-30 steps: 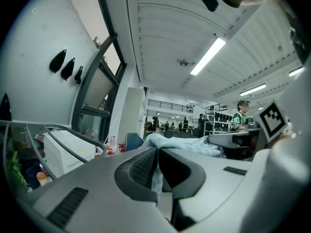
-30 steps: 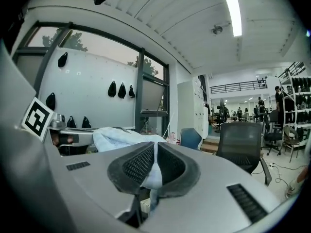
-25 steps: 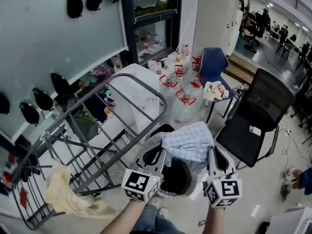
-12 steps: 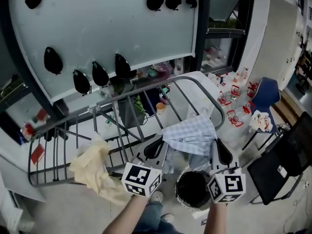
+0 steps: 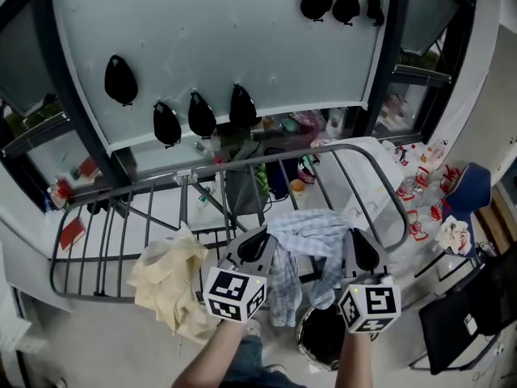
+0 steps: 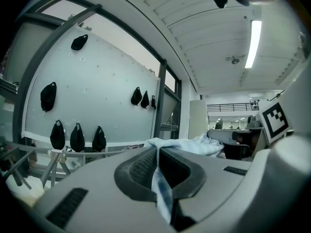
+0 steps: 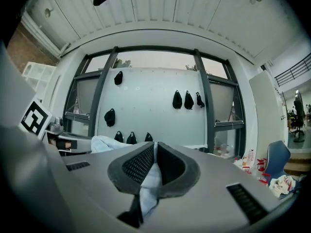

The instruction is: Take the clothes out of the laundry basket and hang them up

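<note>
Swung from above the laundry basket [image 5: 307, 347] to the drying rack [image 5: 242, 162], where a cream garment [image 5: 171, 281] already hung, the left claw [image 5: 257, 243] and right claw [image 5: 359, 250] each pinched the blue checked cloth [image 5: 311, 225], apparently not yet draped.

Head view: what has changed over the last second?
The left gripper and right gripper have swung the blue checked cloth left to face the drying rack. The cloth now drapes lower. Unchanged: both jaws shut on it, yellow cloth on the rack.
</note>
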Demonstrator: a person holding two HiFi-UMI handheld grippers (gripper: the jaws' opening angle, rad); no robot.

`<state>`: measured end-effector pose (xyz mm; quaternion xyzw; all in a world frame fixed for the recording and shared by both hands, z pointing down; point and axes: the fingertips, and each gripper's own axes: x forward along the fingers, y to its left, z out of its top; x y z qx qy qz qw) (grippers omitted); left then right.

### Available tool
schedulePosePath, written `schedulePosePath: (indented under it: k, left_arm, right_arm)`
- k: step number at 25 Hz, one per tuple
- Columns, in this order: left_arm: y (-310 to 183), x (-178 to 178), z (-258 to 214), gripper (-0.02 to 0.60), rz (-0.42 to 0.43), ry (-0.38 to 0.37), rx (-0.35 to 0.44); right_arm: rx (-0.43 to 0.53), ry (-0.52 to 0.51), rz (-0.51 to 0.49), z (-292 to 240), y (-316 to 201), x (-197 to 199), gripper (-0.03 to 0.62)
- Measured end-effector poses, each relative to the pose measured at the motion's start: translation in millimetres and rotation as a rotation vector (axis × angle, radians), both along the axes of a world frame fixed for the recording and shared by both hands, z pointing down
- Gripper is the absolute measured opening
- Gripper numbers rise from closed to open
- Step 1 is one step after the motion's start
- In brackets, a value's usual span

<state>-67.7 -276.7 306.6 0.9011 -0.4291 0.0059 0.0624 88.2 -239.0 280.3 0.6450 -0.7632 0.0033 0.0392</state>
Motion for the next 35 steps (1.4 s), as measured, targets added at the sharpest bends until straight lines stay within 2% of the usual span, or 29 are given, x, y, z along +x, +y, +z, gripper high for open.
schedulePosePath:
  k: [8, 15, 24, 30, 31, 33, 35]
  left_arm:
    - [-87.5, -18.9, 14.9, 0.029, -0.040, -0.003, -0.038]
    - [-144.0, -41.0, 36.3, 0.029, -0.072, -0.015, -0.079]
    - [-162.7, -41.3, 89.5, 0.031, -0.073, -0.117, -0.199]
    - [-164.2, -44.9, 98.4, 0.031, -0.083, -0.107, -0.246]
    - [-164.0, -45.4, 97.5, 0.038, -0.084, -0.102, -0.249]
    - [-162.7, -44.9, 94.6, 0.123, -0.079, -0.095, -0.252]
    - [-160.1, -44.1, 91.5, 0.192, -0.072, -0.093, -0.247]
  right_arm:
    - [-0.048, 0.004, -0.032, 11.2, -95.5, -20.4, 0.025]
    - [-0.095, 0.007, -0.063, 31.1, -159.4, -44.5, 0.025]
    - [-0.230, 0.019, -0.074, 84.7, -196.7, -53.8, 0.029]
    - [-0.291, 0.030, -0.057, 100.9, -203.3, -50.6, 0.032]
    - [-0.293, 0.036, -0.053, 101.9, -204.0, -49.0, 0.034]
    - [-0.292, 0.035, -0.044, 101.3, -204.3, -48.0, 0.057]
    - [-0.284, 0.033, -0.033, 98.7, -203.1, -48.5, 0.111]
